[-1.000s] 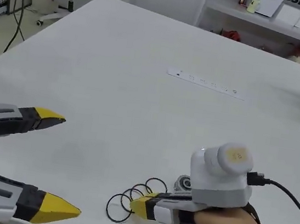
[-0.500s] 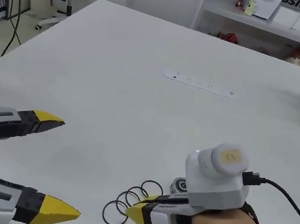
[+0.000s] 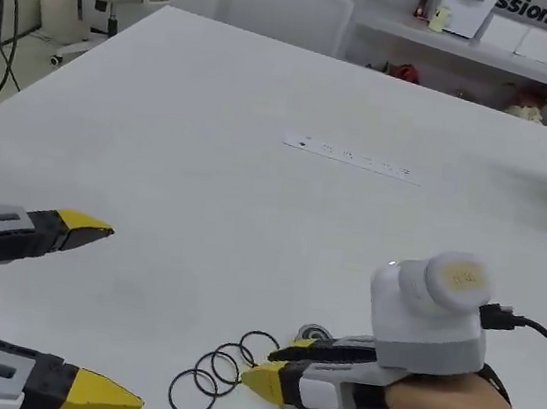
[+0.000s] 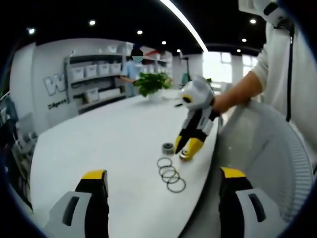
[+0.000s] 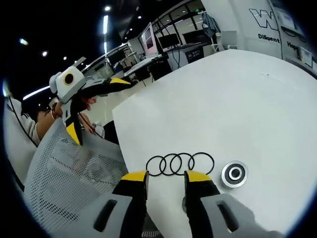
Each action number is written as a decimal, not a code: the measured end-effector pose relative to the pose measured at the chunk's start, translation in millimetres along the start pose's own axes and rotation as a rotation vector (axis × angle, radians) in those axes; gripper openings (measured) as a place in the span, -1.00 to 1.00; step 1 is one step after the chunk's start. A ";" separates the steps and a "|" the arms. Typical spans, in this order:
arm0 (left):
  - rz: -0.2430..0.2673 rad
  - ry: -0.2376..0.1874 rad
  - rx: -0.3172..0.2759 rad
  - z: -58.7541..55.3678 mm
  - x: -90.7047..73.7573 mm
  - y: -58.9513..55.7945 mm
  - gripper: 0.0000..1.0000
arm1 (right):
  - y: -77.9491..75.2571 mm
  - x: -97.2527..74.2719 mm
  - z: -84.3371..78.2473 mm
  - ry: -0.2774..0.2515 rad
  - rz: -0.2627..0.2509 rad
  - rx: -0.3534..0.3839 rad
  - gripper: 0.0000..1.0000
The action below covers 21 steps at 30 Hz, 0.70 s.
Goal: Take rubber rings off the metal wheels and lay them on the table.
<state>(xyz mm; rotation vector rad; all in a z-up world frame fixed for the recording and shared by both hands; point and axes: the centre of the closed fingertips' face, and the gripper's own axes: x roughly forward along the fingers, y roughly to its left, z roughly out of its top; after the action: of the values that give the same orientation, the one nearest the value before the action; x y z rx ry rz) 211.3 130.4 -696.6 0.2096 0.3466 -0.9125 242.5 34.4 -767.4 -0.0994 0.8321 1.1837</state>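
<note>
Black rubber rings (image 3: 220,367), four of them, lie flat on the white table (image 3: 255,192) in an overlapping chain. The chain's long axis runs straight out from the metal wheel (image 5: 234,174): the nearest ring sits just beside its rim (touching or not, cannot tell), and the far end points towards the table's near edge. The wheel lies flat, hub hole up. The right gripper (image 3: 268,363) is next to the wheel, with its tips just short of the chain's middle rings and pointing across the chain. Its jaws are a narrow gap apart and hold nothing. The left gripper (image 3: 112,317) is well apart from the wheel, past the chain's far end at the table's edge, aimed back along the chain at the wheel. Its jaws are spread wide and empty.
</note>
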 end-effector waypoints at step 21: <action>-0.037 0.023 -0.099 -19.3 16.2 -3.3 1.00 | -5.2 -52.0 3.0 -0.093 -0.006 -0.093 0.33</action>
<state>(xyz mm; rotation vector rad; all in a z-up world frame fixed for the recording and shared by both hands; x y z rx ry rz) 213.9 122.7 -720.7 0.1225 0.4172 -0.9279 241.9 -6.6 -734.9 -0.1221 0.6949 1.2123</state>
